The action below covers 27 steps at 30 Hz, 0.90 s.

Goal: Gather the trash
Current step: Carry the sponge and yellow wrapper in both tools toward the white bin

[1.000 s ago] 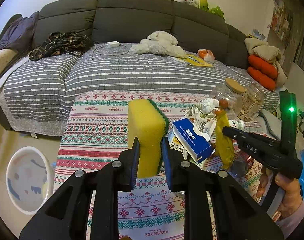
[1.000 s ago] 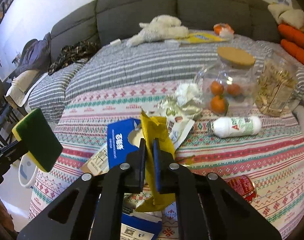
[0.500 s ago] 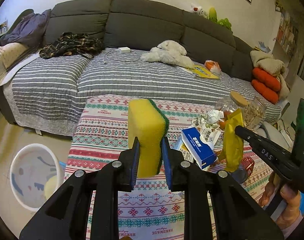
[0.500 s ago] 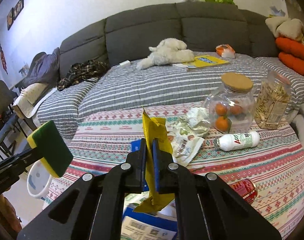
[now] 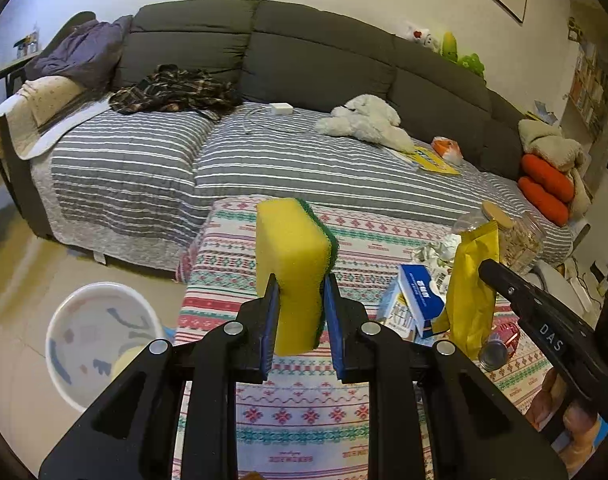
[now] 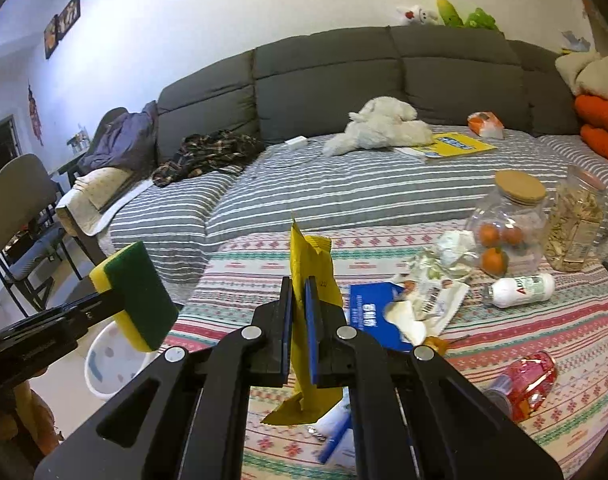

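My left gripper (image 5: pixel 300 282) is shut on a yellow sponge with a green scouring side (image 5: pixel 291 256), held upright above the patterned tablecloth (image 5: pixel 304 412). My right gripper (image 6: pixel 298 284) is shut on a flat yellow wrapper (image 6: pixel 314 264), which also shows in the left wrist view (image 5: pixel 470 280). The sponge (image 6: pixel 137 292) appears at the left of the right wrist view. A white bin (image 5: pixel 63 344) stands on the floor left of the table; the right wrist view shows the bin (image 6: pixel 103 364) under the sponge. On the table lie a blue tissue box (image 6: pixel 374 312), crumpled wrappers (image 6: pixel 436 280) and a crushed red can (image 6: pixel 528 376).
A cork-lidded jar of oranges (image 6: pixel 508 224), a jar of snacks (image 6: pixel 576 228) and a white bottle (image 6: pixel 522 290) stand at the table's right. A striped sofa (image 5: pixel 304 160) with clothes and a plush toy lies behind. A chair (image 6: pixel 19 208) stands at far left.
Both grippers have pulled back and risen from the table, each keeping its hold. The bin has come further into view at lower left, and more of the sofa shows.
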### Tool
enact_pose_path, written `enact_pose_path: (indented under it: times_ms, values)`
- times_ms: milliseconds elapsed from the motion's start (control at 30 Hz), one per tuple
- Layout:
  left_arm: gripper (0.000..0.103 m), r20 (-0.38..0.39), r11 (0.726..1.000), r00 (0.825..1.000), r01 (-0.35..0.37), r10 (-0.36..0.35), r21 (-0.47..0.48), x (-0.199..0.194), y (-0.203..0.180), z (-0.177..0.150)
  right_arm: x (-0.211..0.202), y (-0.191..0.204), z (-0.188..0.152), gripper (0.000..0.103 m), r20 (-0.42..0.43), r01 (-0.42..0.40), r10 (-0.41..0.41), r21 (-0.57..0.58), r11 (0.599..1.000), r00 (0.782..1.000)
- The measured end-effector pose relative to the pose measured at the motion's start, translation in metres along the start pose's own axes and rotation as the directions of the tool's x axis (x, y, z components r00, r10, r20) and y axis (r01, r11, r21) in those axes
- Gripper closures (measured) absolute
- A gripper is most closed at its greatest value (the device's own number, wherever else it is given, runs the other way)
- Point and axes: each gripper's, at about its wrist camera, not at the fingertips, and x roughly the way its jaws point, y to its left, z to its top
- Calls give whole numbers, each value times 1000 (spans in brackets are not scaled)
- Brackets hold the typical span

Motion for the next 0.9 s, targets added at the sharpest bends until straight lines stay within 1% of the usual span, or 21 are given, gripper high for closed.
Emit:
enact_pose_path:
  times_ms: [233, 533, 767, 900]
  values:
    - [82, 4, 999, 999, -33, 33, -26, -11, 24, 0, 3, 25, 1, 97, 2, -74, 74, 8, 997, 997]
    - [82, 13, 996, 997, -77, 78, -51, -25, 56, -1, 3, 71, 0, 97, 14, -158, 158, -34, 987, 987]
    - [82, 2, 990, 993, -118, 118, -82, -32, 84, -1, 10, 99, -4, 97, 3, -181, 181, -49, 982, 983]
    - [82, -9, 982, 989, -150, 150, -112, -33, 104, 0, 18, 119, -8, 97, -8, -210, 210, -44, 977, 978]
